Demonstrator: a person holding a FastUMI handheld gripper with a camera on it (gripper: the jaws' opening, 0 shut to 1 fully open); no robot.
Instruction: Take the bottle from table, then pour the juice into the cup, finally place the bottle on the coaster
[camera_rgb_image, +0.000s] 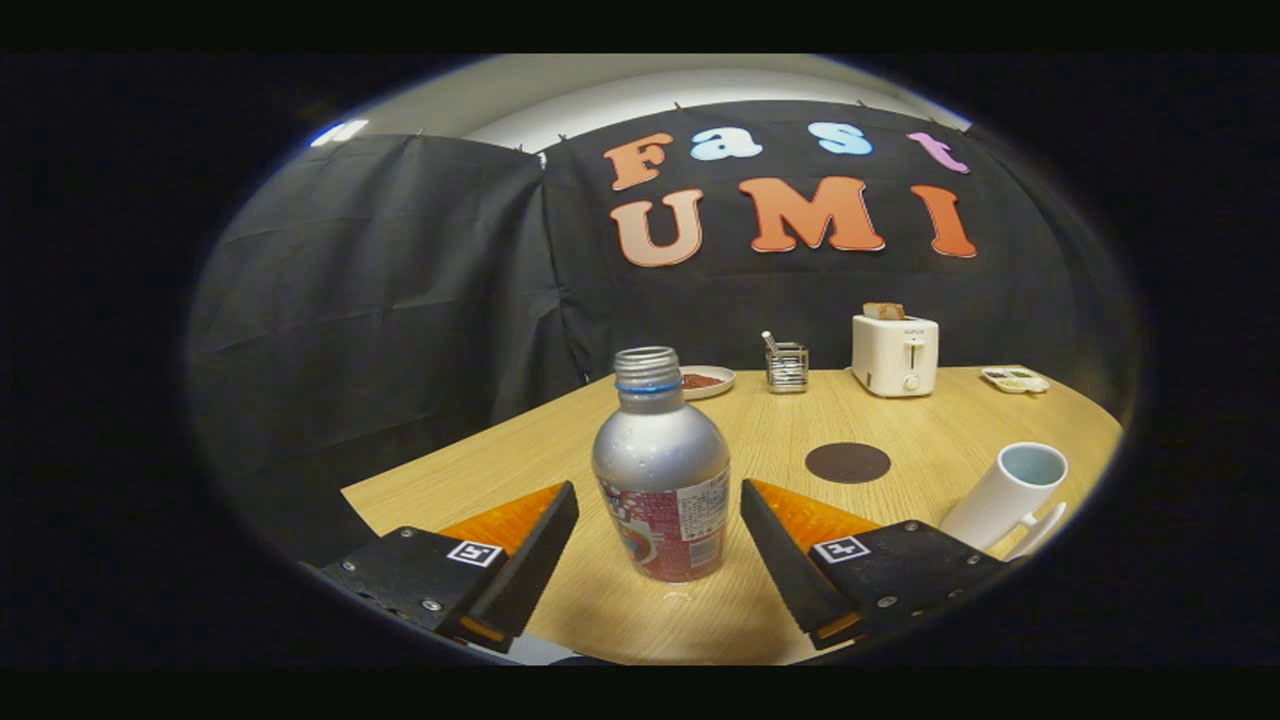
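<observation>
Right, gripper (660, 515) spread wide, bottle (662, 470) upright between its fingers, not gripped.

Silver bottle, cap off, red label on the lower half, stands on the wooden table (940, 430); a gap shows on each side between it and the fingers, so neither finger touches it. Its base sits about level with the fingertips, neck rising well above them. Dark round coaster (847, 463) lies flat on the table beyond the right finger, apart from the bottle. White cup (1008, 492) stands further right of the coaster, near the table edge, handle toward the gripper, leaning in the fisheye. At the back along the wall: small plate (708, 381) with something red, wire holder (787, 367), white toaster (895, 354) with toast in it, small tray (1015, 379).
</observation>
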